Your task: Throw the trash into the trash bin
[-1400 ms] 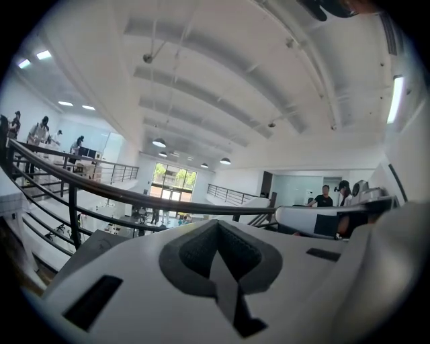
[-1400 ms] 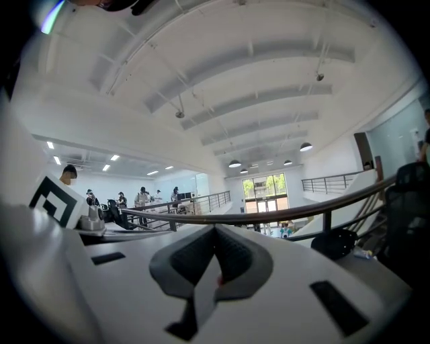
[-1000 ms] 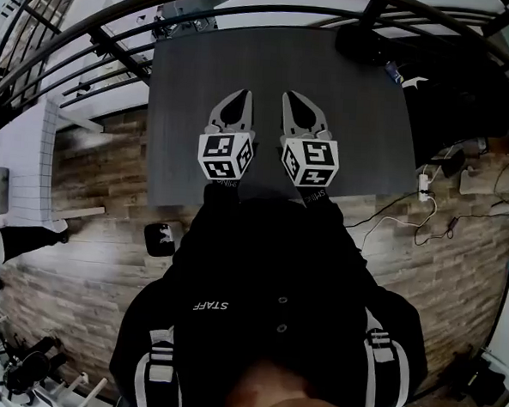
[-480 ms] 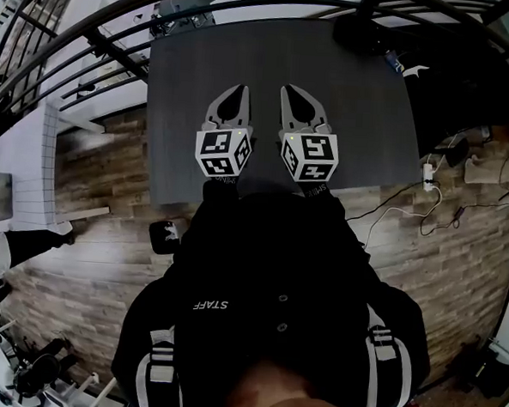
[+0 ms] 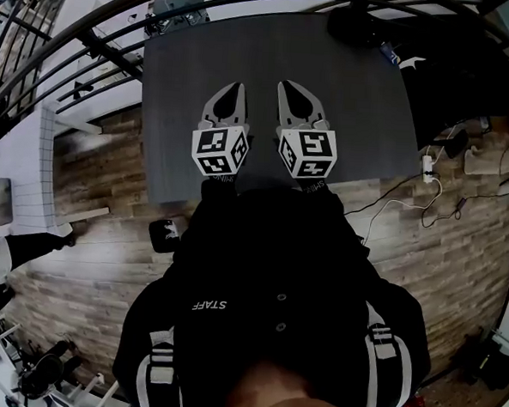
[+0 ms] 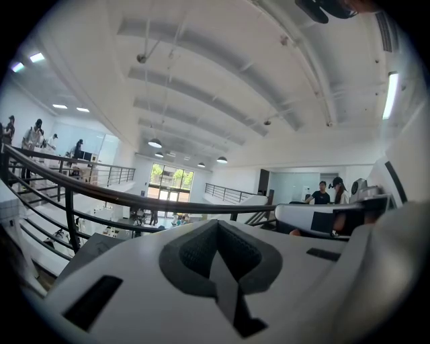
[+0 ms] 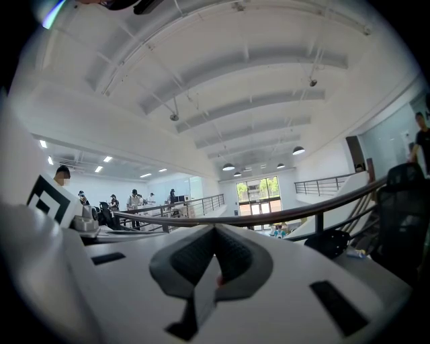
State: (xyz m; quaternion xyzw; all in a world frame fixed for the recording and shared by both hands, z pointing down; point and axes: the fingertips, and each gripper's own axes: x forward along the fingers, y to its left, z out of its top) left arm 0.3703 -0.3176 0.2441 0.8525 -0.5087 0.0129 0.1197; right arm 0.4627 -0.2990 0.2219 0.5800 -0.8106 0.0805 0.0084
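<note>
Open tabletop ahead, railing seemingly beyond

a big open hall, office or lab: arched white ceiling with hanging lamps, black mezzanine railing, wood-plank floor, dark bench, people at desks.

**Grippers, two:** the left gripper and the right gripper, side by side.

**Marker cubes, two:** one per gripper, left cube and right cube.

**Dark table, one.**

**Person in a black jacket, one,** at the table's near edge.

**Power strip, one,** on the wood floor to the right.

**Small black object, one,** on the floor to the left; its kind cannot be told.

**Bystanders, two,** at far right beyond the railing: one beside the other. The figures at far left are too small to count.
</note>
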